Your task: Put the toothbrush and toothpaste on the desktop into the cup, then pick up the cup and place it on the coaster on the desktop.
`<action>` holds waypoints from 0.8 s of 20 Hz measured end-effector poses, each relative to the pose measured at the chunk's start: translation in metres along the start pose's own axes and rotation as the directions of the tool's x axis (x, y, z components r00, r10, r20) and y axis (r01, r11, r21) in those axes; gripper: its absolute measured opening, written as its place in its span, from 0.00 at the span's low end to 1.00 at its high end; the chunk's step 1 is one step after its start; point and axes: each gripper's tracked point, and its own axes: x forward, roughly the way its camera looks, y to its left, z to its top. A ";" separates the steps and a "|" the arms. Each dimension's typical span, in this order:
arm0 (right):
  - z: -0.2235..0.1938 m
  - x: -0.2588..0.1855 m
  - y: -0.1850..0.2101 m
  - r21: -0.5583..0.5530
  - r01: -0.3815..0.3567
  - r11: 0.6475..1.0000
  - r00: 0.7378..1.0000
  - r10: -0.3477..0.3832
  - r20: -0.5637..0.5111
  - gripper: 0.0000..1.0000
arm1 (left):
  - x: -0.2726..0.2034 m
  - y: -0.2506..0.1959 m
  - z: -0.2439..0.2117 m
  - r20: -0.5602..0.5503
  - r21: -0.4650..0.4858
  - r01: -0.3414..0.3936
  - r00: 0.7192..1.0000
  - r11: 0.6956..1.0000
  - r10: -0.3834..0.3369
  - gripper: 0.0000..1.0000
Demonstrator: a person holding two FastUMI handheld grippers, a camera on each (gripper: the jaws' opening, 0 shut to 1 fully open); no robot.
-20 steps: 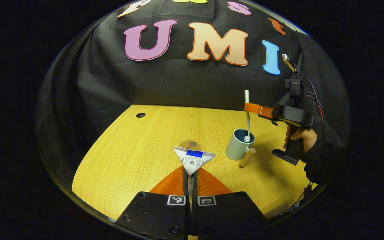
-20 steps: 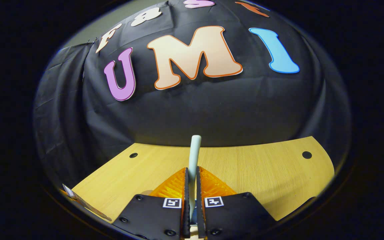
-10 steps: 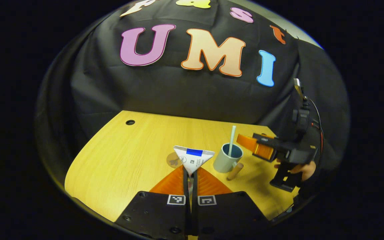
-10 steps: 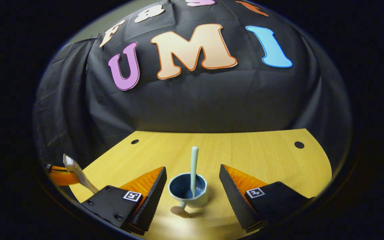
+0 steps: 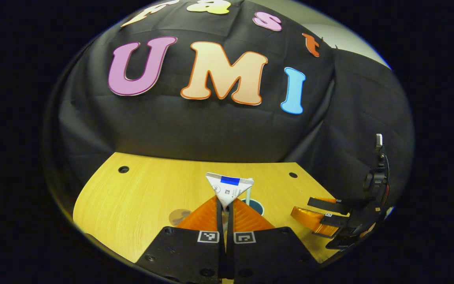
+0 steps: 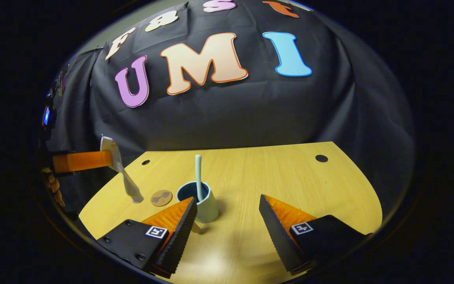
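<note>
My left gripper [image 5: 226, 211] is shut on the white toothpaste tube [image 5: 229, 187], whose flat crimped end sticks up between the fingers. In the right gripper view the tube [image 6: 121, 170] hangs cap down above the table's left part, left of the cup. The pale blue-grey cup [image 6: 201, 203] stands on the wooden desktop [image 6: 290, 181] with the light toothbrush [image 6: 198, 176] upright in it. My right gripper [image 6: 227, 219] is open, nothing between its fingers, just right of and nearer than the cup. The small round brown coaster [image 6: 161, 197] lies left of the cup. The cup's rim [image 5: 255, 205] peeks out behind my left fingers.
The desktop has small round cable holes near its far corners [image 6: 321, 158] [image 5: 123, 169]. The black cloth wall stands close behind the table. A hand [image 6: 53, 185] holds the left gripper at the left edge of the right gripper view. The coaster [image 5: 179, 216] lies left of my fingers.
The right gripper let go of the toothbrush into the cup, opened and drew back to the right. The left gripper moved with the toothpaste towards the cup.
</note>
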 end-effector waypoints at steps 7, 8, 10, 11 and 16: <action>-0.013 -0.027 -0.024 0.016 0.049 0.999 0.998 -0.049 -0.026 0.98 | 0.051 -0.035 0.003 0.002 -0.029 0.090 0.996 0.995 -0.090 0.00; -0.013 -0.030 -0.027 0.016 0.053 0.998 0.998 -0.052 -0.030 0.98 | 0.057 -0.036 0.001 0.000 -0.035 0.091 0.996 0.995 -0.091 0.00; -0.017 -0.035 -0.030 0.014 0.059 0.998 0.998 -0.058 -0.039 0.98 | 0.067 -0.040 -0.004 -0.007 -0.049 0.093 0.996 0.994 -0.094 0.00; -0.017 -0.036 -0.031 0.014 0.060 0.998 0.997 -0.059 -0.043 0.93 | 0.072 -0.040 -0.005 -0.010 -0.058 0.089 0.996 0.994 -0.090 0.01; -0.017 -0.037 -0.033 0.019 0.055 0.998 0.997 -0.053 -0.060 0.97 | 0.087 -0.037 -0.027 -0.071 -0.115 0.053 0.996 0.992 -0.062 0.00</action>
